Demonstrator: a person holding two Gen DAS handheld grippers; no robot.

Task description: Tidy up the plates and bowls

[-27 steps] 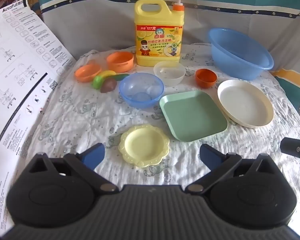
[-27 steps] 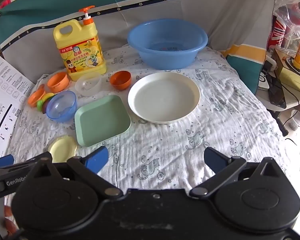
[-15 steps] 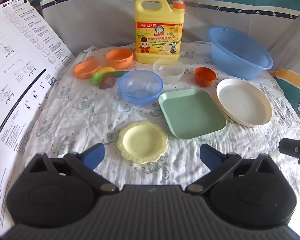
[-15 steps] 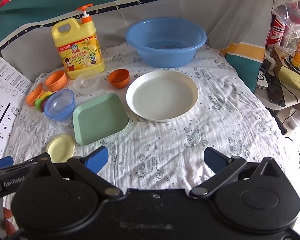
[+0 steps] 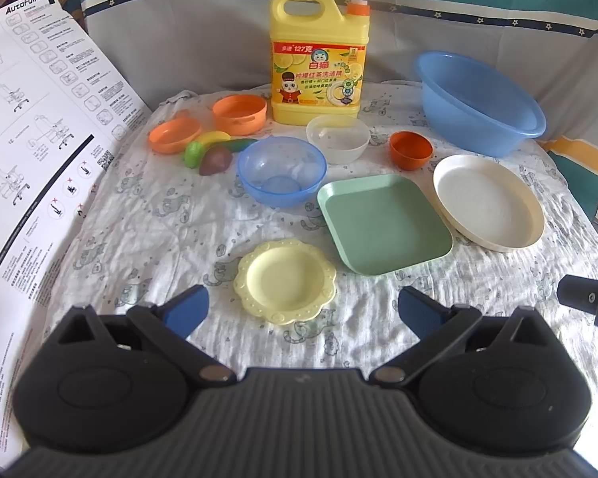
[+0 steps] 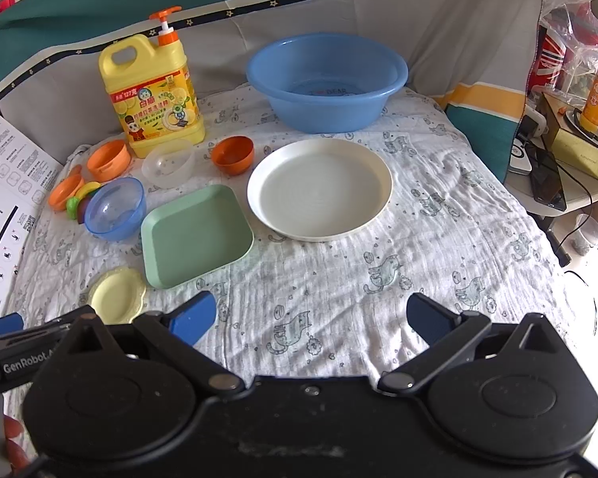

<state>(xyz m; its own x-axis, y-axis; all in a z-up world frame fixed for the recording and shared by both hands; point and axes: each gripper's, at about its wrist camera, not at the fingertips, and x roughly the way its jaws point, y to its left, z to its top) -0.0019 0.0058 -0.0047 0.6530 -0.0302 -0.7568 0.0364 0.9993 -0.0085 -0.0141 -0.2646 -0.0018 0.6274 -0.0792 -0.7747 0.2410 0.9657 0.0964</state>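
Observation:
A small yellow scalloped plate (image 5: 285, 281) lies just ahead of my open, empty left gripper (image 5: 303, 310). Behind it are a green square plate (image 5: 382, 221), a round white plate (image 5: 488, 201), a clear blue bowl (image 5: 281, 169), a clear white bowl (image 5: 337, 139) and a small dark-orange bowl (image 5: 410, 149). My right gripper (image 6: 313, 316) is open and empty above the cloth, short of the white plate (image 6: 319, 187) and the green plate (image 6: 195, 235). The yellow plate (image 6: 117, 294) lies at its left.
A yellow detergent jug (image 5: 319, 59) and a big blue basin (image 5: 478, 99) stand at the back. Two light-orange dishes (image 5: 239, 113) and toy fruit (image 5: 215, 151) lie at the back left. A printed instruction sheet (image 5: 32, 139) rises on the left. A side table with clutter (image 6: 562, 147) stands right.
Both grippers have drifted slightly; the dishes sit a little higher in the left view and a little lower in the right view. Nothing on the table has moved.

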